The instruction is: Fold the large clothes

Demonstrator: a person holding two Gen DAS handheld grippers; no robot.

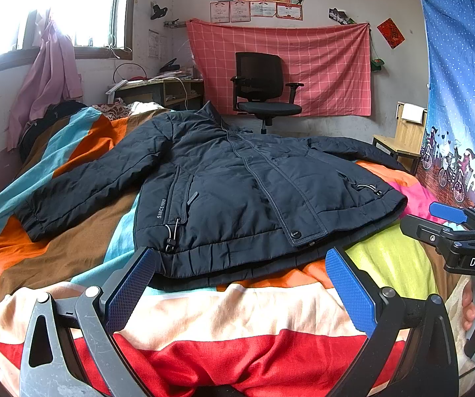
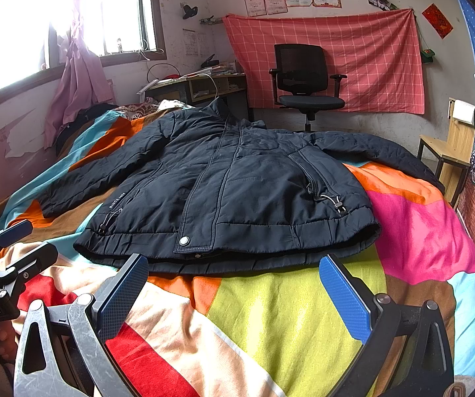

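Holding my left claw [image 1: 240, 292] and right claw [image 2: 236, 292] spread apart and empty, I judge the puffy jacket [image 1: 224, 182] soft, bulky, best pinched at its sleeve cuffs.

"SINCE 1989" on the jacket [image 1: 224, 178] — "DAS" on the right gripper [image 1: 449, 218].

A dark navy jacket [image 1: 224, 178] lies on a bedspread [image 2: 270, 314] of red, orange, lime, pink, teal and brown blocks. Beyond the jacket hangs a pink-red checked cloth [image 1: 280, 63].
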